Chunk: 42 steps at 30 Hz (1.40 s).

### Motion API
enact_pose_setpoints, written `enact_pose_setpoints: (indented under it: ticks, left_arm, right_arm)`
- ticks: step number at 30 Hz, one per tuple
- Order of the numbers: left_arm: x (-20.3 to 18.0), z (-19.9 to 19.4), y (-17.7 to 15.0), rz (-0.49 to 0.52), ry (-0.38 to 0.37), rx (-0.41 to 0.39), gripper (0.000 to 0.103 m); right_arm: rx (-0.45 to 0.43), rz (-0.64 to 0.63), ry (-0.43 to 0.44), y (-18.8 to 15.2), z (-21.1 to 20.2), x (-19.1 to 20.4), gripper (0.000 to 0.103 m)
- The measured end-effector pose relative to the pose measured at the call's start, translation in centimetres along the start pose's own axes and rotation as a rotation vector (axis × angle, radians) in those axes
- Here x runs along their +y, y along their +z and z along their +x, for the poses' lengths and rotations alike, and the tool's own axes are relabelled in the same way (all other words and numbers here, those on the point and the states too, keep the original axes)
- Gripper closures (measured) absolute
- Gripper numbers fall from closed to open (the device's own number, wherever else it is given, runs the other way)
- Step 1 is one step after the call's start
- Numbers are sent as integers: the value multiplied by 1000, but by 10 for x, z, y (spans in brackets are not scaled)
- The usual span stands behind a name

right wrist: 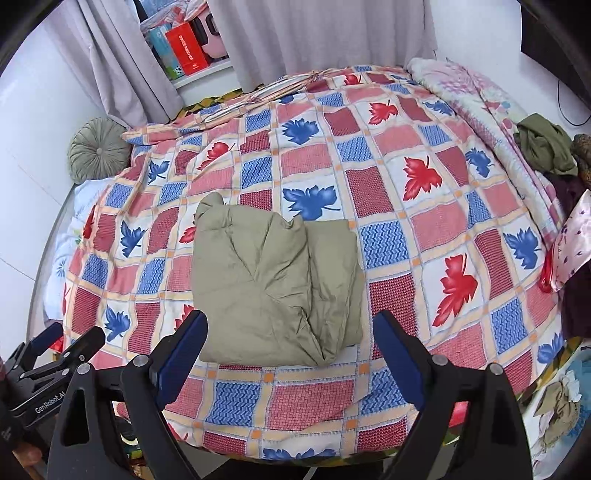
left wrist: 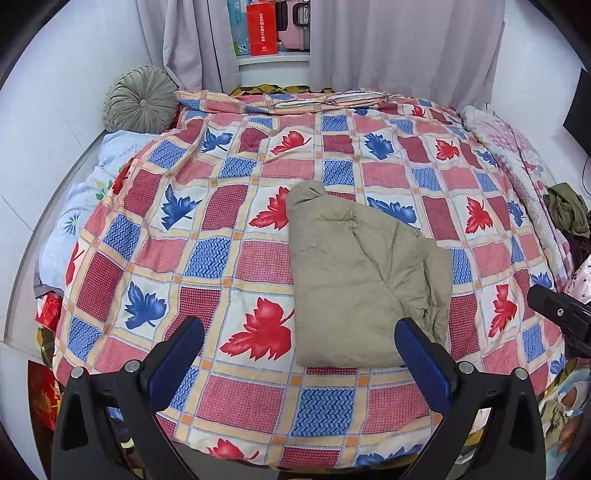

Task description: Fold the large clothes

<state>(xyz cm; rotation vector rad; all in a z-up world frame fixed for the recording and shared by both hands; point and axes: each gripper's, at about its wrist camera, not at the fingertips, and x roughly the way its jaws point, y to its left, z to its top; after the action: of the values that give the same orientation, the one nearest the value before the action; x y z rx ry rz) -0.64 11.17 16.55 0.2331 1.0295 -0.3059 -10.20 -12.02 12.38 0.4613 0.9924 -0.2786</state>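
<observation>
A khaki garment (left wrist: 364,284) lies folded into a thick bundle on the leaf-patterned bedspread (left wrist: 229,206), near the bed's front edge. My left gripper (left wrist: 299,332) hangs above the bed to the left of the bundle, jaws wide apart and empty. In the right wrist view the same khaki garment (right wrist: 273,284) sits just beyond my right gripper (right wrist: 291,325), which is open and holds nothing. Both grippers are clear of the cloth. The left gripper's body (right wrist: 55,358) shows at the lower left of the right wrist view, and the right gripper's body (left wrist: 559,314) at the left view's right edge.
A round green cushion (left wrist: 142,99) leans in the far left corner. A pink floral quilt (left wrist: 517,155) runs along the right side, with a dark olive garment (left wrist: 567,208) heaped on it. Grey curtains (left wrist: 399,48) and a shelf with a red box (left wrist: 263,27) stand behind the bed.
</observation>
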Motion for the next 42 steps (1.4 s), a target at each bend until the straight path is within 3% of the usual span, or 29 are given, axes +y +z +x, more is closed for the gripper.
enact_pose_setpoints:
  ticks: [13,42]
  left_arm:
    - [-1,4,-2,-17,5,29,0]
    - [3,10,-9,-25,17,48,0]
  right_arm:
    - [8,-63,-13,2,-1,14,10]
    - [22,-69,-10,0,3,19,10]
